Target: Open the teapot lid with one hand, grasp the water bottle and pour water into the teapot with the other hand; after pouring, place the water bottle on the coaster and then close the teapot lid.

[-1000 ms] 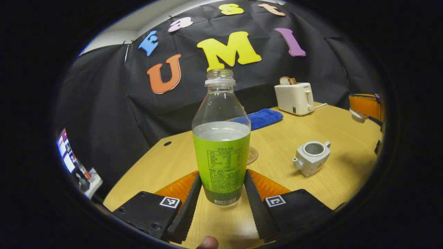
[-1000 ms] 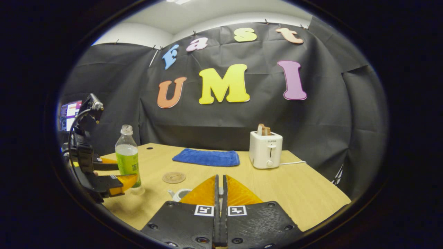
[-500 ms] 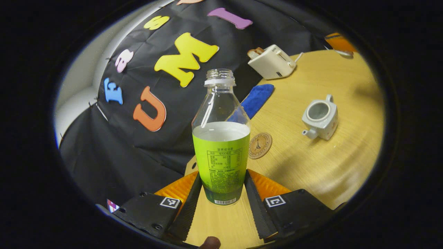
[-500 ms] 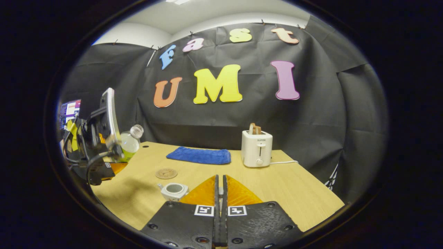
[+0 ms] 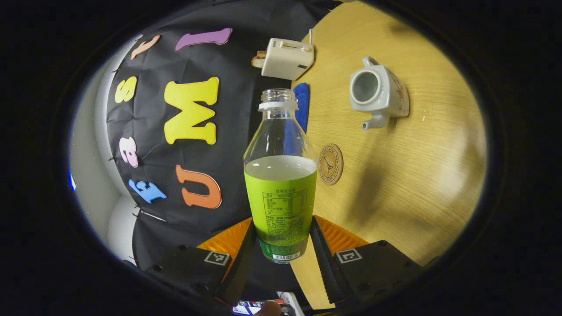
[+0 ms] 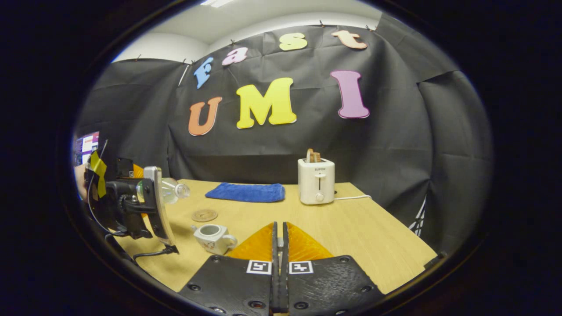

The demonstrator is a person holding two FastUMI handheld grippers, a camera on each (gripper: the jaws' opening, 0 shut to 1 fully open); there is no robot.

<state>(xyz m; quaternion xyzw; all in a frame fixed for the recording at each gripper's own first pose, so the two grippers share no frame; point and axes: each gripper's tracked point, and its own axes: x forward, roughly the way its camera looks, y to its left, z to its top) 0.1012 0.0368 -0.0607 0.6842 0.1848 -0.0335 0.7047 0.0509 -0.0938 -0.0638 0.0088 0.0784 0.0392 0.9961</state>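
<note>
My left gripper is shut on the lower part of an uncapped water bottle with a green label, about half full. In the right gripper view the bottle lies almost level in the air, its mouth pointing right, up and left of the white teapot. The teapot stands with its top open on the table, and no water is falling. A round cork coaster lies beside it. My right gripper is shut, with a small pale piece of the teapot lid between its fingers.
A white toaster with bread and a folded blue cloth sit at the back of the wooden table. The toaster's cord runs to the right. A hand and cables hang behind the left gripper.
My left gripper has rolled over with the bottle, from upright to nearly level, and has moved closer to the teapot. The right gripper stays shut and has shifted slightly.
</note>
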